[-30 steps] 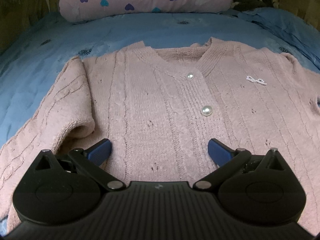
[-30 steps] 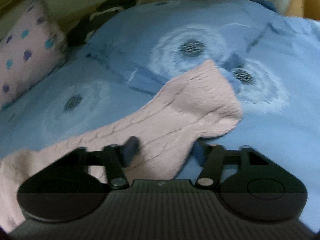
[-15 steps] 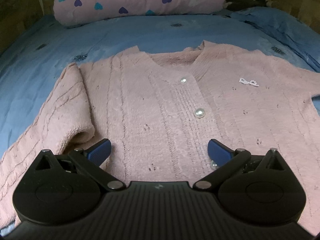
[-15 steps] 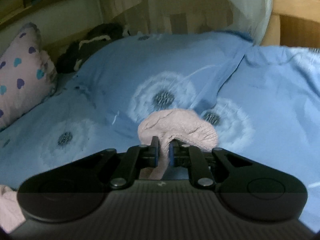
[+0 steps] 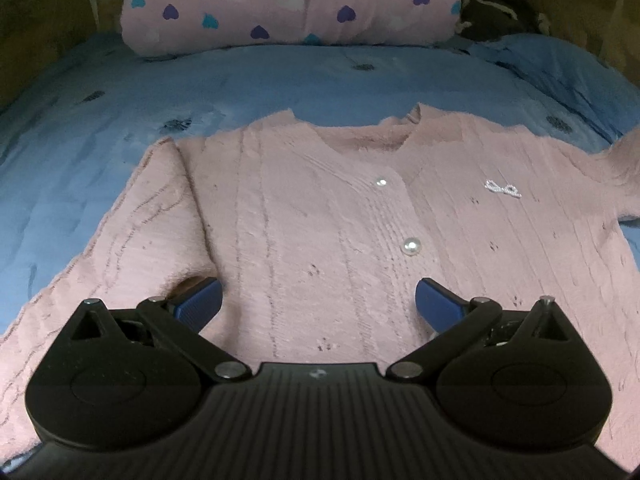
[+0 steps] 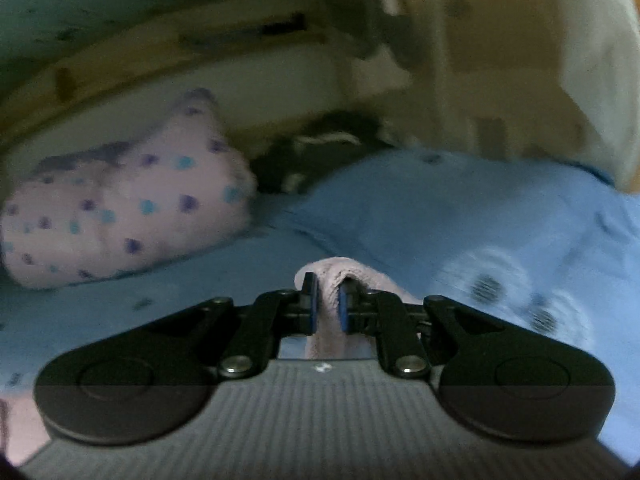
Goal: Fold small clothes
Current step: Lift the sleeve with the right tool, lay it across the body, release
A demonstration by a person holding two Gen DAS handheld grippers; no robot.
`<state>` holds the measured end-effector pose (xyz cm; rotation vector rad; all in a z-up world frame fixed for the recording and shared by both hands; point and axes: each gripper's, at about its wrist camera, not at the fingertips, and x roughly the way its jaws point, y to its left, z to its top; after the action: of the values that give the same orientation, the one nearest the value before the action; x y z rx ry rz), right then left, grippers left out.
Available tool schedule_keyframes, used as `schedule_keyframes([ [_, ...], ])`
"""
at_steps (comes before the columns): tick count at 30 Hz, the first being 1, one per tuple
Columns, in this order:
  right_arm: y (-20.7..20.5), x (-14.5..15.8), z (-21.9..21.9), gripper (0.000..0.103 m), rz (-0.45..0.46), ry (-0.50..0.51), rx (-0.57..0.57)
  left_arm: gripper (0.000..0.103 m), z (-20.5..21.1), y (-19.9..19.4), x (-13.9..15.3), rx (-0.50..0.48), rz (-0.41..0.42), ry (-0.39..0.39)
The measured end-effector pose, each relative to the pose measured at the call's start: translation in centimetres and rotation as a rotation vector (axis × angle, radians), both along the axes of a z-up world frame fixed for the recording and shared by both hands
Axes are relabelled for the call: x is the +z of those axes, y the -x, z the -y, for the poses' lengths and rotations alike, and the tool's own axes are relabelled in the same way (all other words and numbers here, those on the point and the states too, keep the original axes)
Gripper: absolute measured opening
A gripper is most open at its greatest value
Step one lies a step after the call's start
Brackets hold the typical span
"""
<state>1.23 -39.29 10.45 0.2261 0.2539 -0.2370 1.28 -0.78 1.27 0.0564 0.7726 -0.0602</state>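
Observation:
A pink knit cardigan with pearl buttons lies front up on the blue bedspread. Its left sleeve is folded beside the body. My left gripper is open and empty, low over the cardigan's lower front. My right gripper is shut on the cuff of the right sleeve and holds it lifted above the bed. The raised sleeve end also shows at the right edge of the left wrist view.
A pink pillow with heart prints lies at the head of the bed, also in the right wrist view. A dark garment sits beside it. A wooden bed frame rises behind.
My right gripper closed on the sleeve cuff and has lifted it up and toward the pillow. My left gripper drew back slightly over the cardigan, still open.

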Motion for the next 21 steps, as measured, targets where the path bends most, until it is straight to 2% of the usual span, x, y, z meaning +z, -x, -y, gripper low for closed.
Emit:
schedule_keyframes([
  [5,0.1,2.5,-5.0,0.013,0.055,-0.006,0.137,0.103,-0.6,0.2,0.6,0.025,0.026,-0.028],
  [11,0.7,3.1,-11.0,0.013,0.081,-0.051,0.29,0.103,-1.8,0.2,1.1,0.059,0.033,-0.054],
  [15,0.0,2.0,-15.3,0.013,0.047,-0.072,0.383,0.103,-3.0,0.2,1.2,0.104,0.025,-0.061],
  [21,-1.5,-2.2,-22.3,0.014,-0.046,-0.085,0.497,0.103,-5.2,0.5,1.5,0.147,0.006,-0.015],
])
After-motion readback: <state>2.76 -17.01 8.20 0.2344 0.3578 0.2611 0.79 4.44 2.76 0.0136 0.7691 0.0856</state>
